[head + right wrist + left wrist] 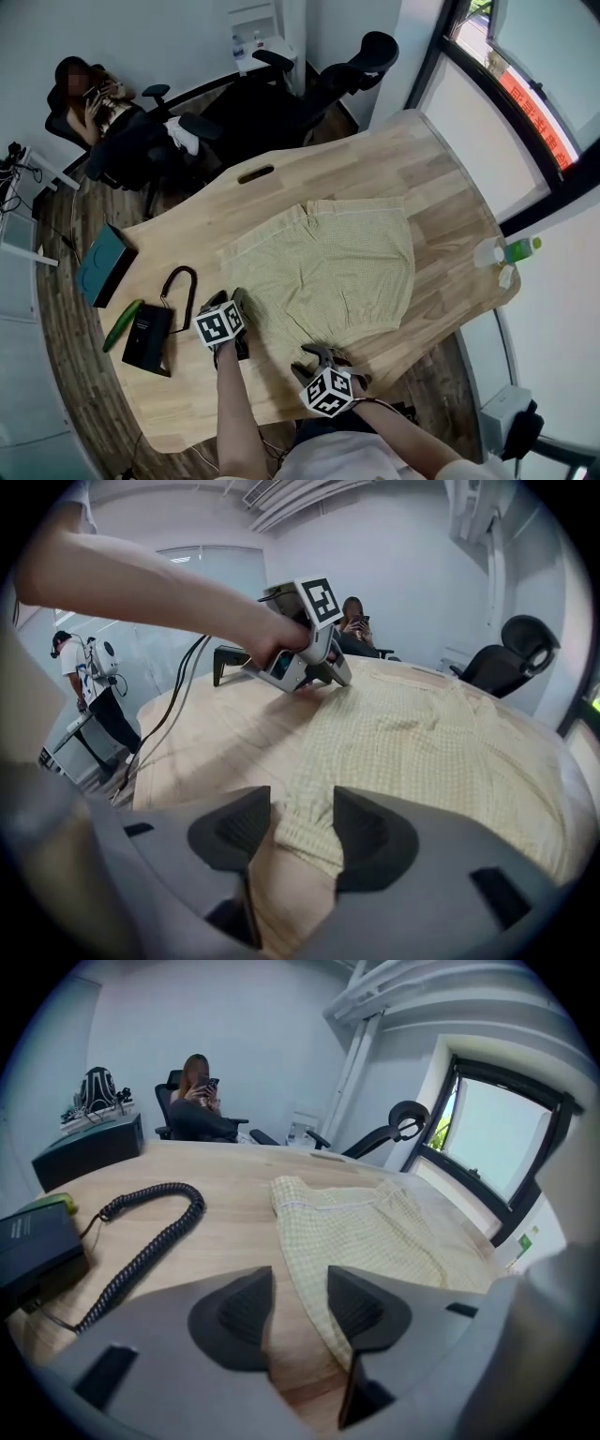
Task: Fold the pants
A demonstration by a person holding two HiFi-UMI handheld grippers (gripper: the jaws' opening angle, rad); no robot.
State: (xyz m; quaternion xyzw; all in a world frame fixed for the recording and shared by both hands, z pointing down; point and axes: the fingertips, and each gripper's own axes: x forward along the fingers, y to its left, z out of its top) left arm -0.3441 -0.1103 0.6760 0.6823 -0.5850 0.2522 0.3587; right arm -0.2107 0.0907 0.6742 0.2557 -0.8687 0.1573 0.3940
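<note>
The right hand-held gripper (pixel 323 356) is held wide around the pants' (pixel 328 267) near hem; the left hand-held gripper (pixel 238 300) is held half open at their side.

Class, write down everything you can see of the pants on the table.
The pants are short and pale yellow-green with a fine check, made of thin, lightly wrinkled cloth. They lie spread flat and unfolded on the wooden table, with a hemmed near edge. The left tool stands open at their near left edge. The right tool stands open with the near hem between its jaws, not yet pinched. Nothing else touches them.
</note>
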